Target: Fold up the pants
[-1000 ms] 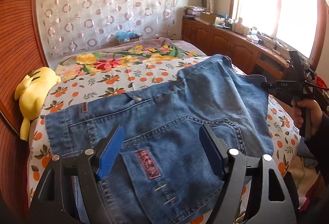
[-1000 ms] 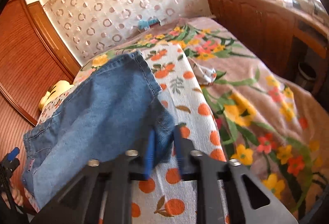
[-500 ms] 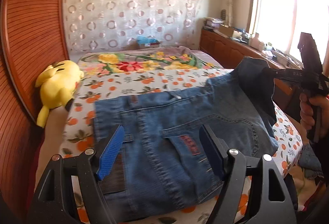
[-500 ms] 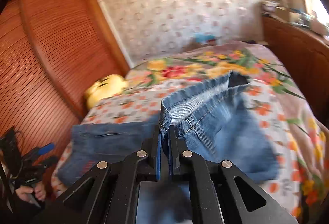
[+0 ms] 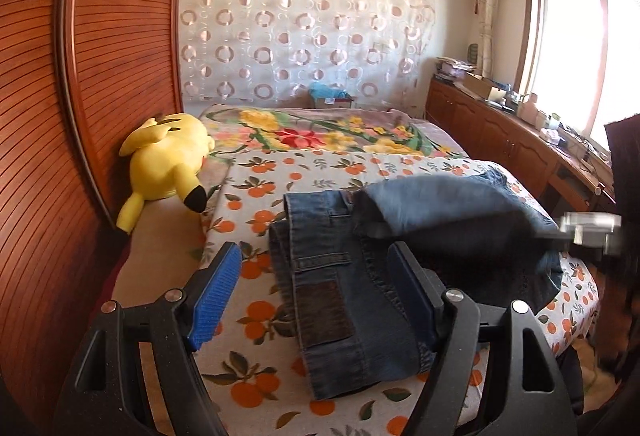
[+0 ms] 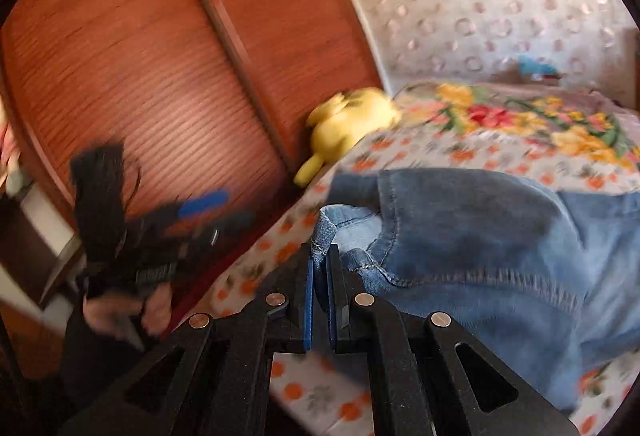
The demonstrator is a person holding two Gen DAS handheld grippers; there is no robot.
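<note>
**Two tongs, one fold under way**

Right tongs (image 6: 319, 272) are clamped on the hem of the jeans (image 5: 340, 288), carrying that end over the half lying on the bed (image 5: 256, 320). Left tongs (image 5: 316, 288) hang apart above the waistband, gripping nothing. My advice: keep the hem taut, line it up with the waistband ahead, then lower before letting go.
</note>
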